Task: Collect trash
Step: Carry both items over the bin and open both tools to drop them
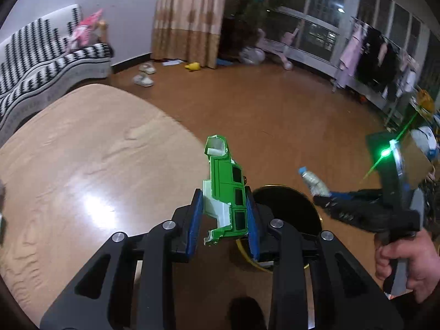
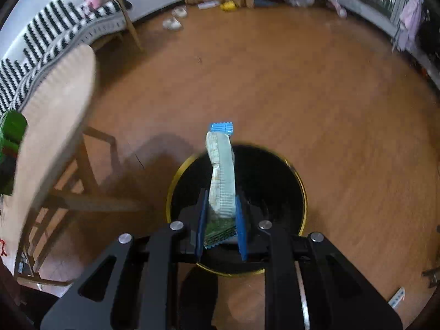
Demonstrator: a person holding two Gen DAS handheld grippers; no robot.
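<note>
My left gripper (image 1: 224, 214) is shut on a green and white toy-truck shell (image 1: 227, 187), held at the table's right edge, just left of a black bin with a gold rim (image 1: 291, 206). My right gripper (image 2: 220, 220) is shut on a pale snack wrapper with a blue end (image 2: 221, 170), held directly over the open black bin (image 2: 264, 170). The right gripper with its wrapper (image 1: 313, 183) also shows in the left wrist view, over the bin's far right side. The green shell (image 2: 11, 140) shows blurred at the left edge of the right wrist view.
A light wooden table (image 1: 82, 165) fills the left; its legs and a wooden chair frame (image 2: 90, 165) stand beside the bin. A black-and-white striped sofa (image 1: 41, 63) is behind. Shoes (image 1: 144, 78), a yellow toy (image 1: 192, 66) and a clothes rack (image 1: 385, 63) lie further off on the wood floor.
</note>
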